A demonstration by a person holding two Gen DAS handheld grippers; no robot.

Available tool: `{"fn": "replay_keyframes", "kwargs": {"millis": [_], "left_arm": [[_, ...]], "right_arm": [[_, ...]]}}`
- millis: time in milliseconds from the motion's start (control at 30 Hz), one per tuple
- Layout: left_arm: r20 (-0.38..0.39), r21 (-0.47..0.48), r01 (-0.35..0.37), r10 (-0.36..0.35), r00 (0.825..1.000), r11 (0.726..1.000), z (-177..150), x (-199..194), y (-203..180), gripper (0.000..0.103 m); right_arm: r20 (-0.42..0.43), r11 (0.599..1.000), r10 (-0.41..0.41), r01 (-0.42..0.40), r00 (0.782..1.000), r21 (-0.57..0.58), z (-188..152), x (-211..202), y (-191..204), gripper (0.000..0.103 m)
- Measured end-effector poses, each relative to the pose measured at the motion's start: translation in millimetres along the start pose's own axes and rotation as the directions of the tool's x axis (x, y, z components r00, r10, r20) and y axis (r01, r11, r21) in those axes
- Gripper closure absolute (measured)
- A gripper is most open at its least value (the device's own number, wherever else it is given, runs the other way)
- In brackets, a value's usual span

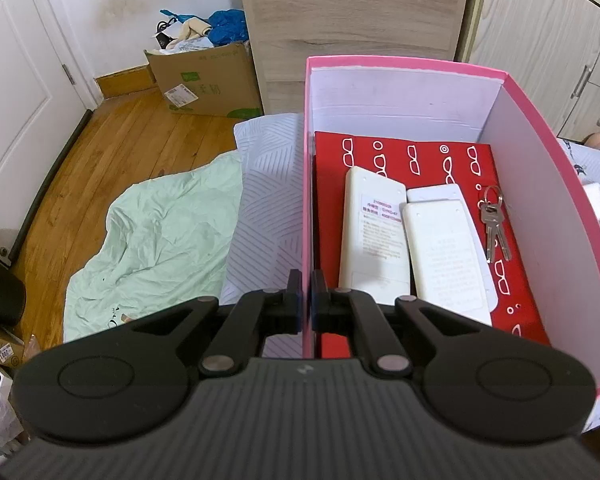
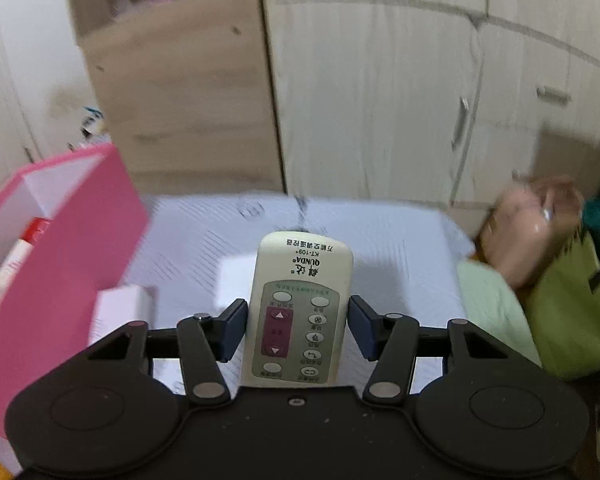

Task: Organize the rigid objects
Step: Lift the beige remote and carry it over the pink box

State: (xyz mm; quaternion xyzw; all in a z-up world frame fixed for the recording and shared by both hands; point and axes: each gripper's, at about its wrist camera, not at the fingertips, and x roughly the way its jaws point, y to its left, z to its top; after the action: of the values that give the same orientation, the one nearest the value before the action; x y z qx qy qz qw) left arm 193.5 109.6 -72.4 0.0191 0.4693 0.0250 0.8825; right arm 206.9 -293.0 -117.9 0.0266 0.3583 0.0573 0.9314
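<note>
A pink box (image 1: 540,184) stands on the bed. Inside lie a red booklet (image 1: 420,156), two white remotes face down (image 1: 374,236) (image 1: 446,252) and a bunch of keys (image 1: 494,220). My left gripper (image 1: 307,292) is shut on the box's left wall, one finger inside and one outside. In the right wrist view my right gripper (image 2: 298,328) is shut on a cream remote (image 2: 298,304), buttons up, held above the bed to the right of the pink box (image 2: 80,240).
A white patterned sheet (image 2: 380,248) covers the bed. A mint blanket (image 1: 152,248) hangs off its left side over the wooden floor (image 1: 112,140). A cardboard box (image 1: 208,80) and wardrobe (image 1: 352,20) stand behind. A green bag (image 2: 572,304) lies at right.
</note>
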Motion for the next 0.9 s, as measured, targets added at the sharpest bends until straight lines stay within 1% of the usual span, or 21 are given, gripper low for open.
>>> {"fn": "replay_keyframes", "kwargs": {"millis": [100, 200, 267, 333, 400, 467, 533, 633, 700, 767, 833, 867, 900], "left_arm": [[0.0, 0.001, 0.0, 0.0, 1.0, 1.0, 0, 0, 0, 0.1], [0.0, 0.0, 0.001, -0.001, 1.0, 1.0, 0, 0, 0, 0.1], [-0.001, 0.0, 0.001, -0.001, 1.0, 1.0, 0, 0, 0, 0.1], [0.0, 0.0, 0.0, 0.0, 1.0, 1.0, 0, 0, 0, 0.1], [0.0, 0.004, 0.0, 0.0, 1.0, 1.0, 0, 0, 0, 0.1], [0.0, 0.001, 0.001, -0.001, 1.0, 1.0, 0, 0, 0, 0.1], [0.0, 0.0, 0.0, 0.0, 1.0, 1.0, 0, 0, 0, 0.1], [-0.011, -0.021, 0.002, -0.002, 1.0, 1.0, 1, 0, 1, 0.1], [-0.015, -0.032, 0.004, -0.005, 1.0, 0.999, 2, -1, 2, 0.1], [-0.013, -0.035, 0.006, -0.006, 1.0, 0.999, 2, -1, 2, 0.1], [-0.012, -0.032, 0.006, -0.006, 1.0, 0.999, 3, -1, 2, 0.1], [-0.011, -0.029, 0.006, -0.006, 1.0, 1.0, 3, -1, 2, 0.1], [-0.011, -0.028, 0.008, -0.008, 1.0, 1.0, 3, -1, 2, 0.1]], "right_arm": [[0.101, 0.998, 0.036, -0.03, 0.994, -0.062, 1, -15, 14, 0.044], [0.158, 0.994, 0.054, -0.038, 0.986, -0.101, 0, -26, 26, 0.044], [0.194, 0.992, 0.09, -0.071, 0.977, -0.104, 2, -35, 31, 0.044], [0.251, 0.984, 0.168, -0.146, 0.953, -0.103, 5, -48, 31, 0.044], [0.289, 0.983, 0.178, -0.154, 0.941, -0.104, 8, -58, 37, 0.044], [0.326, 0.978, 0.208, -0.185, 0.922, -0.102, 11, -68, 43, 0.044], [0.363, 0.962, 0.272, -0.246, 0.891, -0.117, 13, -78, 52, 0.044], [0.408, 0.929, 0.369, -0.328, 0.835, -0.17, 16, -91, 72, 0.044], [0.414, 0.903, 0.428, -0.394, 0.803, -0.17, 20, -96, 85, 0.044], [0.398, 0.879, 0.476, -0.446, 0.785, -0.17, 24, -95, 98, 0.044], [0.369, 0.863, 0.504, -0.466, 0.781, -0.193, 24, -92, 114, 0.044], [0.349, 0.857, 0.515, -0.469, 0.783, -0.212, 23, -88, 123, 0.044], [0.324, 0.853, 0.52, -0.465, 0.79, -0.235, 20, -83, 132, 0.044]]}}
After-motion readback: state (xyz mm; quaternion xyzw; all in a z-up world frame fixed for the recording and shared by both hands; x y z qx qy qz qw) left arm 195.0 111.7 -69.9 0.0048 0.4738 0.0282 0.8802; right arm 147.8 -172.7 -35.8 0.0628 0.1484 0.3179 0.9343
